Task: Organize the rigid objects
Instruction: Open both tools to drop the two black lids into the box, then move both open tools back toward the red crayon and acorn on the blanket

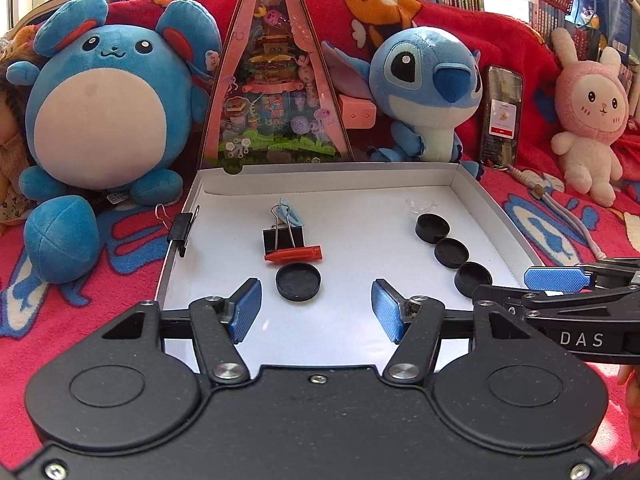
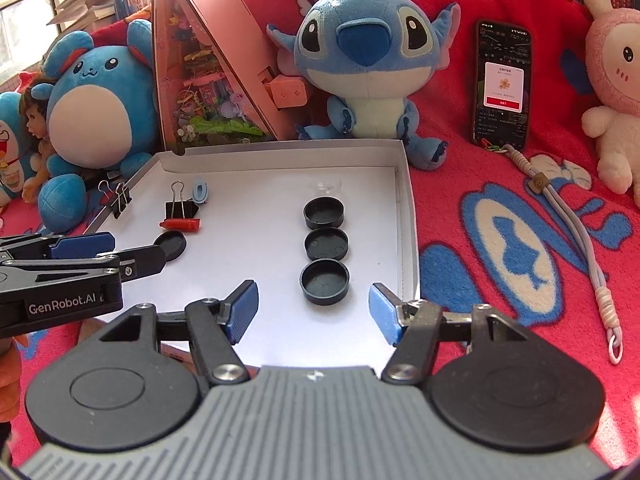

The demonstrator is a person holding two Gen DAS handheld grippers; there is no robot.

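Observation:
A white shallow box [image 1: 192, 208] [image 2: 408, 216] lies on a red blanket. Three black round caps stand in a row on its right side [image 1: 451, 252] [image 2: 326, 243]. A fourth black cap [image 1: 298, 281] [image 2: 171, 244] lies near the middle, just beyond my left gripper [image 1: 316, 310], which is open and empty. Behind it lie a red cone-shaped piece [image 1: 294, 257] [image 2: 181, 224], a black binder clip [image 1: 282, 236] [image 2: 180, 208] and a light blue clip [image 1: 290, 212] [image 2: 200, 190]. My right gripper [image 2: 314, 308] is open and empty, just short of the nearest cap in the row.
A second binder clip [image 1: 182, 226] [image 2: 118, 200] grips the box's left wall. A clear plastic piece [image 1: 418, 204] [image 2: 326, 186] lies at the back right. Plush toys, a pink triangular toy box [image 1: 276, 80] and a phone [image 2: 502, 84] stand behind.

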